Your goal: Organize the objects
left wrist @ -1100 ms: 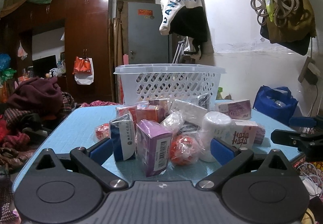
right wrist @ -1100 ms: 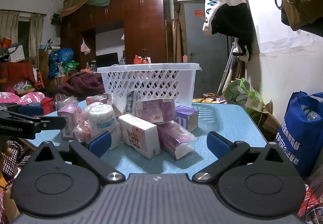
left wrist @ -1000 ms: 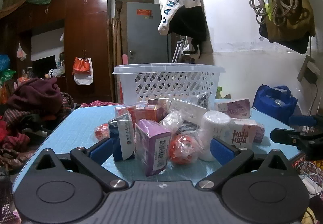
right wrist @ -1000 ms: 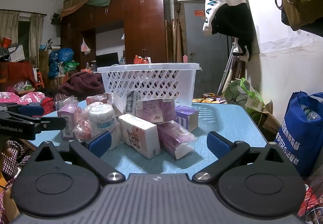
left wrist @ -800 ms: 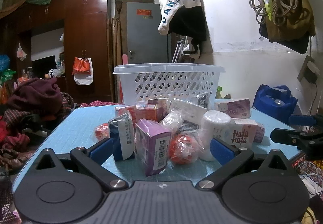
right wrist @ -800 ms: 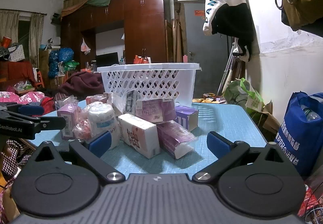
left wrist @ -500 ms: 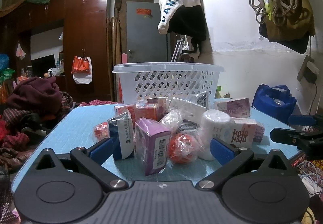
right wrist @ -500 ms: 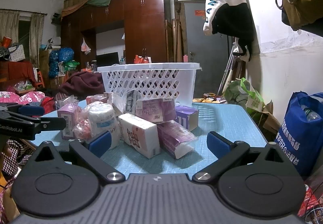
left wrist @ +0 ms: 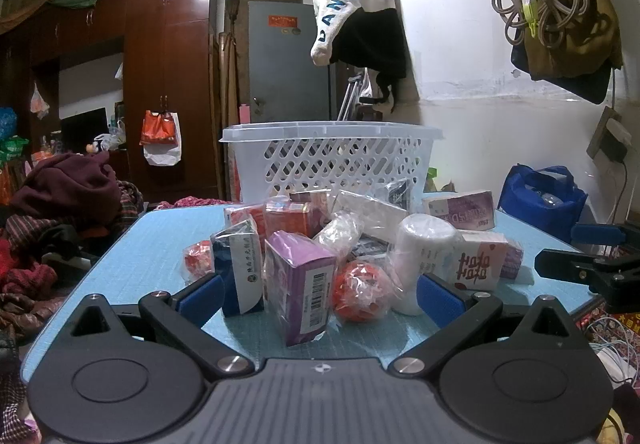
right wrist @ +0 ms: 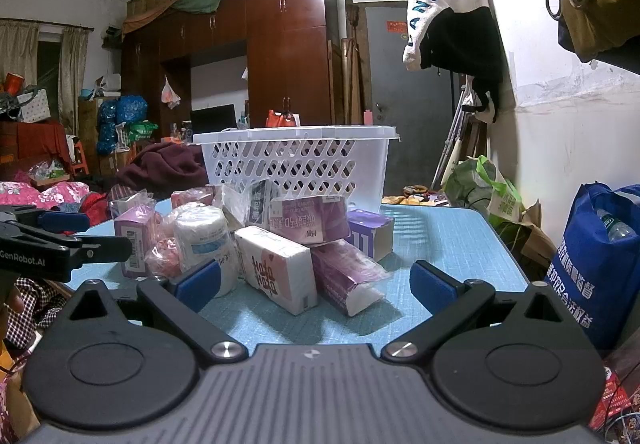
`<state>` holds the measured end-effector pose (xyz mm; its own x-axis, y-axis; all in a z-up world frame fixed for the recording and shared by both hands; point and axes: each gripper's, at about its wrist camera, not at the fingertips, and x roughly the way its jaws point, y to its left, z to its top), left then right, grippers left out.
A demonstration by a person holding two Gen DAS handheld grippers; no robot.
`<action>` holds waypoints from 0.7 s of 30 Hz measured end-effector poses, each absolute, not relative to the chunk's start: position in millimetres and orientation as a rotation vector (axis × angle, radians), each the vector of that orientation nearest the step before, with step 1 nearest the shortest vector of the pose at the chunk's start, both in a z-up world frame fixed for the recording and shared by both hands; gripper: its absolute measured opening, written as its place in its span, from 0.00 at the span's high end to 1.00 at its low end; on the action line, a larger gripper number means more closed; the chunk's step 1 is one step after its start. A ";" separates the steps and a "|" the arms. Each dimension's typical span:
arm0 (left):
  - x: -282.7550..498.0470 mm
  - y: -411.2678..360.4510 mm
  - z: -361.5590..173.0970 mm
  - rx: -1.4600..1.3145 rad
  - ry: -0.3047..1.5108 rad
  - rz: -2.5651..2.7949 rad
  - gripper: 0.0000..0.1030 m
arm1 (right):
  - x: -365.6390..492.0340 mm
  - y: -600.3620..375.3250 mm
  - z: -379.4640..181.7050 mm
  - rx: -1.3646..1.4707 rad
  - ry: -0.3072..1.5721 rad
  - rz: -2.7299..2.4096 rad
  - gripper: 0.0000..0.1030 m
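A heap of small packaged goods lies on the blue table (left wrist: 152, 244) in front of a white lattice basket (left wrist: 332, 160). In the left wrist view the nearest items are a purple box (left wrist: 300, 284), a dark blue and white box (left wrist: 240, 272), a red ball in plastic wrap (left wrist: 360, 292) and a white roll (left wrist: 420, 256). My left gripper (left wrist: 318, 294) is open, just short of the purple box. In the right wrist view a pink and white tissue pack (right wrist: 276, 272) and a purple packet (right wrist: 344, 276) lie closest. My right gripper (right wrist: 314, 284) is open before them, holding nothing.
The basket (right wrist: 296, 164) stands at the table's far side. A blue bag (right wrist: 596, 268) sits off the table's right edge beside the white wall. Clothes (left wrist: 68, 196) are piled to the left. Bare table surface (right wrist: 448, 240) lies right of the heap.
The left wrist view has drifted slightly, the heap sitting a little lower and leftward in frame. The right gripper has not visibly moved. No object has moved.
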<state>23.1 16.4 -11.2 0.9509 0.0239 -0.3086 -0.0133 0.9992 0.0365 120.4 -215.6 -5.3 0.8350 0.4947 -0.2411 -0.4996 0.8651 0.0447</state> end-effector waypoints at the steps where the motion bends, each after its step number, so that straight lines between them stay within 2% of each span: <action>1: 23.1 16.3 -11.3 0.034 0.315 0.019 0.00 | 120.2 -215.6 -5.5 -0.022 0.248 0.527 0.00; 21: 25.5 19.5 -17.2 0.033 0.322 0.024 0.00 | 121.7 -216.0 -5.6 -0.024 0.246 0.541 0.00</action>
